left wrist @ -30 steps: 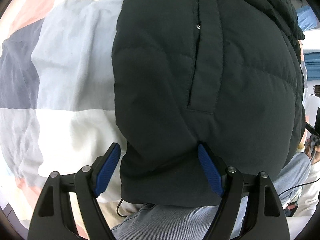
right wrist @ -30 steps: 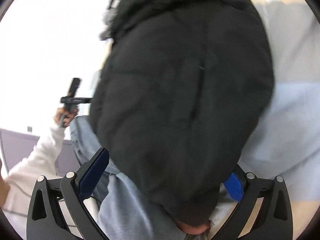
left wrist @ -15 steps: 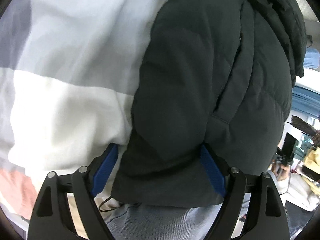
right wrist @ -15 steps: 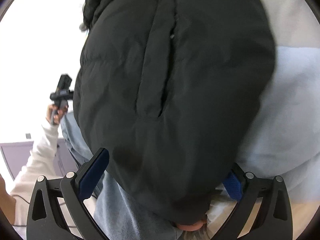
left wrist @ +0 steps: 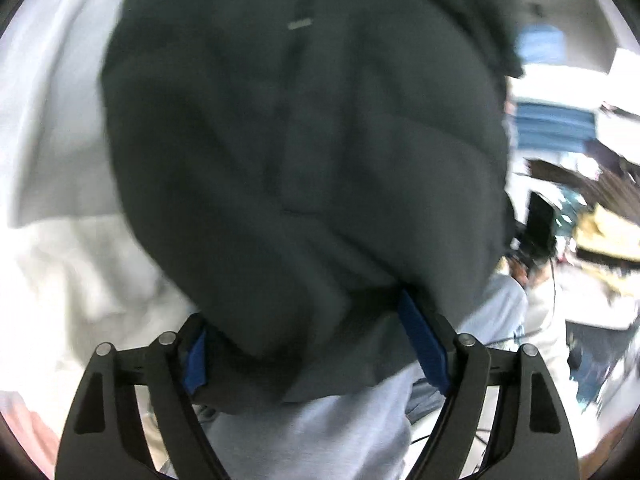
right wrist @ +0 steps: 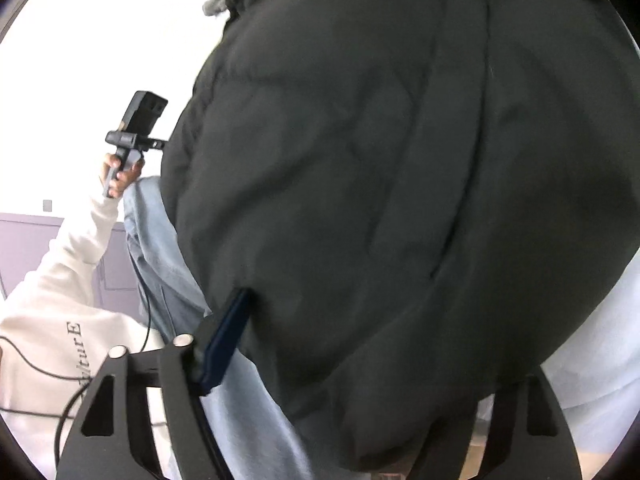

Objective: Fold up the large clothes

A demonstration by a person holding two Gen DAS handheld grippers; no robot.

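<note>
A bed cover [left wrist: 60, 160] with big pale grey and white patches is spread out flat, with a bit of pink at the bottom corner. A puffy black jacket [left wrist: 304, 152] hides much of it. The picture is too blurry to tell if the jacket touches it.

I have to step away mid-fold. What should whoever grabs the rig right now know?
Left hand-held gripper: jaws set wide, the black puffer jacket's hem bunched between the pads; whether it is pinched is unclear.
Right hand-held gripper: same, far pad hidden by fabric.
Jacket hangs over the pale bedding; the left view is blurred.
No fold visible yet; all folding remains.
</note>
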